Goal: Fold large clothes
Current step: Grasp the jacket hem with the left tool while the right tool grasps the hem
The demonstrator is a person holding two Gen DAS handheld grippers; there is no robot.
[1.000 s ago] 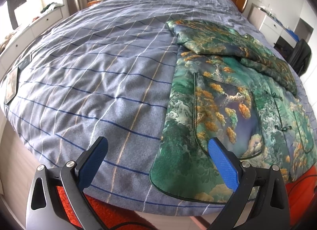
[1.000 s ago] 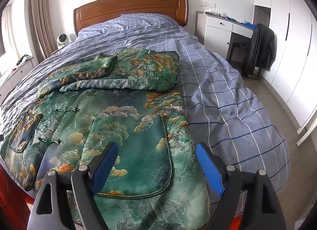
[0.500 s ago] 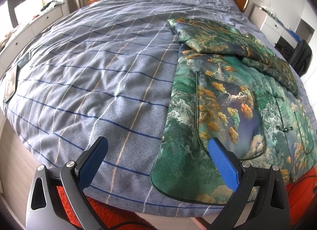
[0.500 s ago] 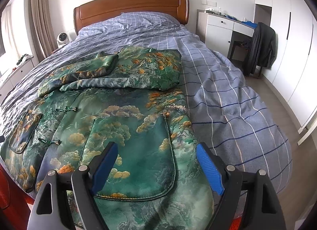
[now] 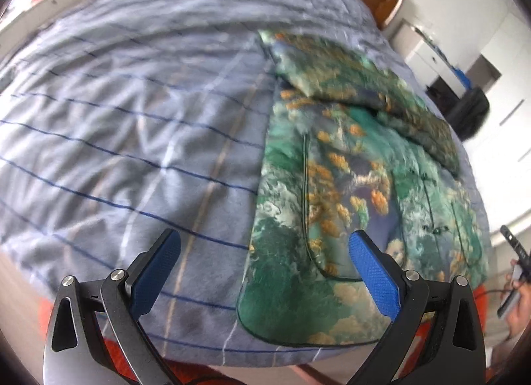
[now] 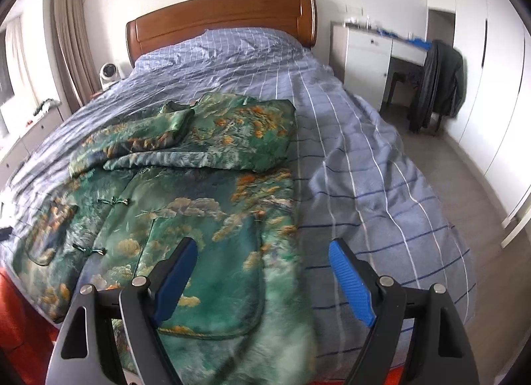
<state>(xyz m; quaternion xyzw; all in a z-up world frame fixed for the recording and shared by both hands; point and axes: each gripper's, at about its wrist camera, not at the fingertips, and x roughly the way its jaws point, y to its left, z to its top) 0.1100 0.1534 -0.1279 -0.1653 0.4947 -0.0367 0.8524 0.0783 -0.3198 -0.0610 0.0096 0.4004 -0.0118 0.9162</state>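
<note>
Both grippers spread wide, nothing between the pads. Left gripper (image 5: 264, 272) hangs over the near edge of the bed (image 5: 116, 139), jacket hem corner just ahead and to its right. Right gripper (image 6: 262, 280) sits over the hem's other end, jacket ahead and to its left.

Jacket (image 6: 186, 205) lies flat on the blue checked duvet, on the right half of the bed as the left wrist view has it. Long axis runs near-to-far, hem nearest, collar toward the headboard (image 6: 222, 20). Each gripper is closest to its own hem corner, so my guess is a two-handed hem grab, then fold away toward the collar.

Looks: green brocade, gold and white cloud pattern, knot buttons down the front, patch pockets with dark piping. Sleeves already folded across the chest. Fabric looks padded and slick, may slide when pinched. Left view is motion-blurred.
</note>
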